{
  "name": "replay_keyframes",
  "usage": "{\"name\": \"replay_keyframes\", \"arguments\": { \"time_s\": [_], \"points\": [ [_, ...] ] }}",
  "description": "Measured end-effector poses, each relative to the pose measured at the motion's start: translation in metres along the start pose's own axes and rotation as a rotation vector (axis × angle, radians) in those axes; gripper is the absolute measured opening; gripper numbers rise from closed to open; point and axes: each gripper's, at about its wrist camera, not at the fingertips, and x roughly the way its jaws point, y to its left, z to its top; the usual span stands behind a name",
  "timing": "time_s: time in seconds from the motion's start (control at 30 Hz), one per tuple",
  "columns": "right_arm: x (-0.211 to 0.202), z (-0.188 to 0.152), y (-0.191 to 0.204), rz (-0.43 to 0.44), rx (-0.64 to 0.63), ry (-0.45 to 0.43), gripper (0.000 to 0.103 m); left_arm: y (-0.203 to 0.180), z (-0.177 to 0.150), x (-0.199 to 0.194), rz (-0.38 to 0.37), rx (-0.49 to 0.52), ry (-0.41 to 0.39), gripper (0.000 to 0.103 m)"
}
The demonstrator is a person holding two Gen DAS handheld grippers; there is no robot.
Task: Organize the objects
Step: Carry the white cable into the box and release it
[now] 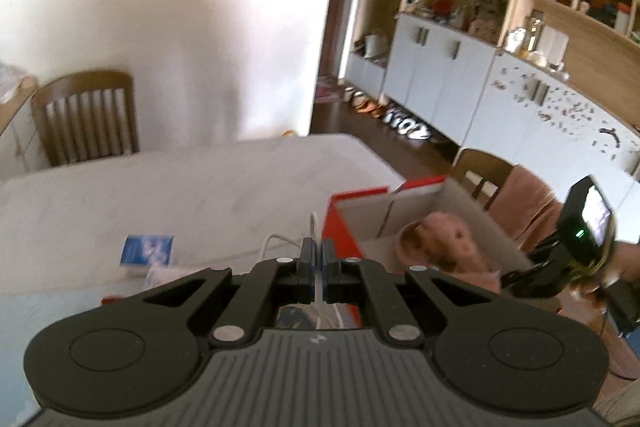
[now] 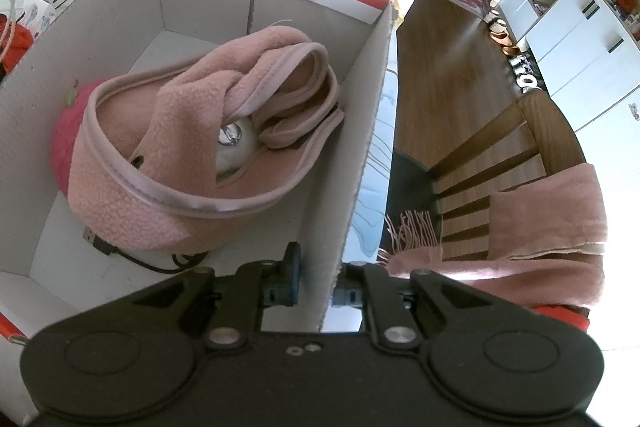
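Gripping the box (image 2: 360, 155) edge, right tool (image 2: 316, 277).

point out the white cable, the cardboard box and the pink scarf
white cable (image 1: 318, 291), left wrist view, strand between the claw's fingers
cardboard box (image 2: 362, 143), right wrist view, right wall
pink scarf (image 2: 548, 219), right wrist view, part draped over the chair

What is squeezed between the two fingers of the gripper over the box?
The box's near cardboard wall: the right gripper clamps its top edge, one finger inside, one outside, as the right wrist view shows.
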Motion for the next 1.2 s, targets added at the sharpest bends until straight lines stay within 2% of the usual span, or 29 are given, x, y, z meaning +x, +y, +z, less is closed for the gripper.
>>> {"name": "replay_keyframes", "arguments": {
  "time_s": [0.2, 0.37, 0.6, 0.83, 1.2],
  "points": [
    [0.001, 0.000, 0.000, 0.001, -0.003, -0.001, 0.011, -0.030, 0.036, 0.001, -0.059, 0.078, -0.038, 0.002],
    [0.002, -0.001, -0.002, 0.009, 0.004, -0.003, 0.010, -0.061, 0.053, 0.017, -0.113, 0.156, -0.020, 0.002],
    [0.002, -0.001, -0.003, 0.011, 0.007, -0.006, 0.010, -0.096, 0.065, 0.052, -0.163, 0.210, 0.001, 0.002],
    [0.002, -0.001, -0.003, 0.012, 0.007, -0.007, 0.010, -0.124, 0.063, 0.093, -0.137, 0.283, 0.038, 0.002],
    [0.003, -0.002, -0.004, 0.019, 0.014, -0.012, 0.010, -0.133, 0.043, 0.150, -0.118, 0.285, 0.156, 0.002]
  ]
}}
